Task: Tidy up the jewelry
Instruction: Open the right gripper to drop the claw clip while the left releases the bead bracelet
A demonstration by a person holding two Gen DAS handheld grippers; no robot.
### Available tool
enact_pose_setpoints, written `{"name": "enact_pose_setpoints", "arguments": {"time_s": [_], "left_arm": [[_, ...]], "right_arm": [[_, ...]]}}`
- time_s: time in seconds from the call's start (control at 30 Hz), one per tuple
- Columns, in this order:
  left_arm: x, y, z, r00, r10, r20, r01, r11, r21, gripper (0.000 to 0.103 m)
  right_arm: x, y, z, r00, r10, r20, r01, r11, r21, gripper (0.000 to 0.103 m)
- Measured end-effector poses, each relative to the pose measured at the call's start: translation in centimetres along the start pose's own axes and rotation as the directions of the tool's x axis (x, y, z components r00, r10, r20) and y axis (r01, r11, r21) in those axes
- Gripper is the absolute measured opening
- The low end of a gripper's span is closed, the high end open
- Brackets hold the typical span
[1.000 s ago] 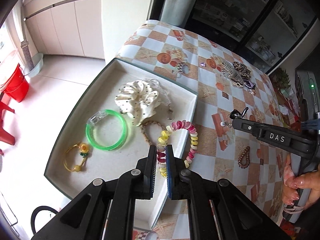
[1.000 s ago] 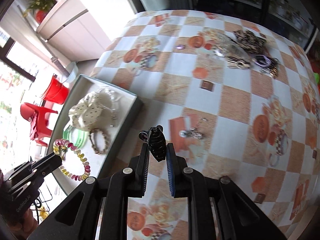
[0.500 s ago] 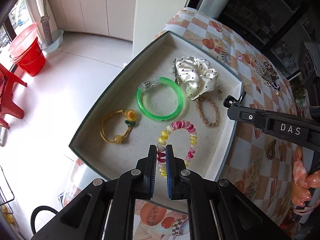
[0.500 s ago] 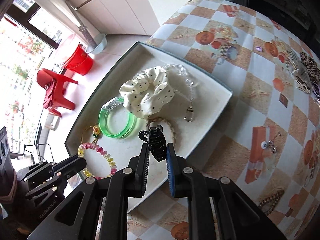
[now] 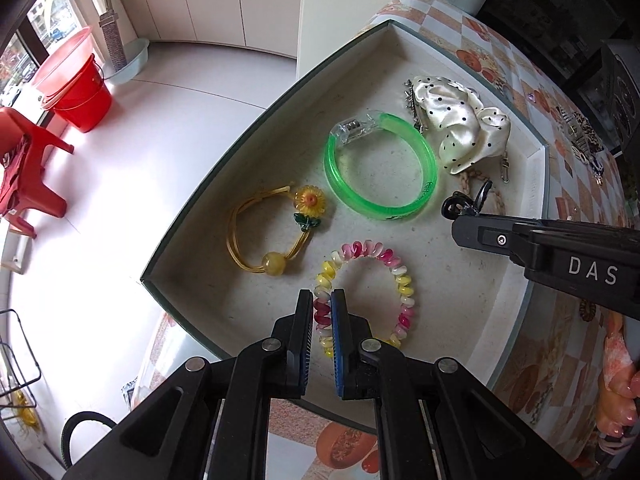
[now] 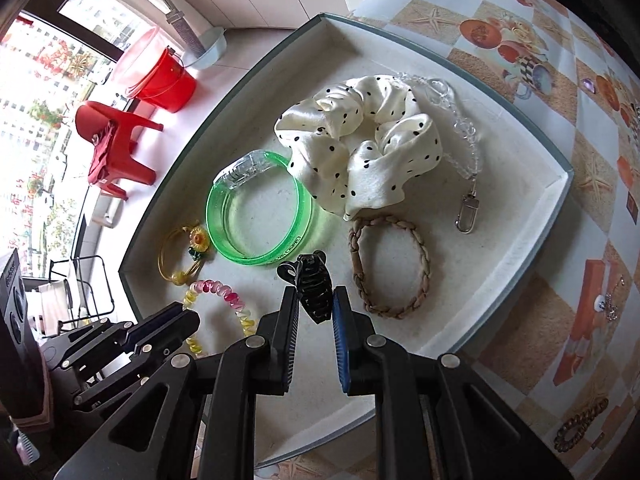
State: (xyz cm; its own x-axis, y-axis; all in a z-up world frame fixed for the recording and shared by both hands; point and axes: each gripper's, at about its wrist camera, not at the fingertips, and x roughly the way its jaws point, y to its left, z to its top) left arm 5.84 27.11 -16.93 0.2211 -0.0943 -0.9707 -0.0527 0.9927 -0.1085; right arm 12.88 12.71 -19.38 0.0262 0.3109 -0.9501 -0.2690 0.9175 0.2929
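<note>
My left gripper point(image 5: 322, 300) is shut on a pink, yellow and white coil bracelet point(image 5: 384, 264) and holds it low over the near part of the cream tray point(image 5: 188, 236). My right gripper point(image 6: 314, 300) is shut on a black claw hair clip point(image 6: 312, 288) and holds it above the middle of the tray point(image 6: 520, 248). In the tray lie a green bangle point(image 5: 380, 168), a polka-dot scrunchie point(image 6: 360, 156), a braided tan bracelet point(image 6: 390, 268), a yellow sunflower hair tie point(image 5: 272, 232) and a clear chain with a clasp point(image 6: 464, 152). The right gripper also shows in the left wrist view point(image 5: 460, 216).
The tray sits at the edge of a table with a checked orange cloth point(image 6: 592, 216). More jewelry lies on the cloth: a brown bead bracelet point(image 6: 580, 428), a small silver piece point(image 6: 608, 304) and hair clips point(image 5: 580, 136). Below the edge stand a red bucket point(image 5: 76, 92) and a red stool point(image 5: 24, 168).
Both grippers have moved from over the tablecloth to over the tray, each carrying its piece. The coil bracelet now hangs lower over the tray's near part; the black clip is above the tray's middle.
</note>
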Motion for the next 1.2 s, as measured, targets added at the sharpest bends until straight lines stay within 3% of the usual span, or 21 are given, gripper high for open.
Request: {"name": "enact_pose_setpoints", "arguments": {"time_s": [0.37, 0.43, 0.47, 0.5, 0.7, 1.2], "left_arm": [[-0.1, -0.9, 0.2, 0.998, 0.064, 0.016, -0.064, 0.997, 0.043, 0.012], [-0.2, -1.1, 0.2, 0.997, 0.069, 0.020, -0.070, 0.996, 0.049, 0.012], [-0.3, -1.2, 0.2, 0.997, 0.074, 0.024, -0.075, 0.996, 0.052, 0.012], [-0.3, -1.3, 0.3, 0.996, 0.079, 0.027, -0.081, 0.995, 0.054, 0.012], [-0.9, -1.7, 0.3, 0.994, 0.100, 0.044, -0.102, 0.993, 0.060, 0.012], [-2.0, -2.1, 0.4, 0.989, 0.135, 0.062, -0.139, 0.987, 0.079, 0.013]], "right_arm": [[0.9, -0.1, 0.4, 1.000, 0.006, -0.018, -0.005, 1.000, 0.006, 0.020], [0.6, -0.2, 0.5, 1.000, 0.007, -0.016, -0.007, 1.000, 0.006, 0.031], [0.4, -0.2, 0.5, 1.000, 0.005, -0.010, -0.005, 1.000, 0.007, 0.043], [0.1, -0.4, 0.6, 1.000, 0.008, -0.004, -0.008, 1.000, 0.008, 0.049], [-2.2, -1.3, 0.5, 0.999, 0.032, 0.041, -0.033, 0.999, 0.029, 0.049], [-7.9, -6.4, -2.7, 0.990, -0.021, 0.141, 0.000, 0.989, 0.149, 0.055]]}}
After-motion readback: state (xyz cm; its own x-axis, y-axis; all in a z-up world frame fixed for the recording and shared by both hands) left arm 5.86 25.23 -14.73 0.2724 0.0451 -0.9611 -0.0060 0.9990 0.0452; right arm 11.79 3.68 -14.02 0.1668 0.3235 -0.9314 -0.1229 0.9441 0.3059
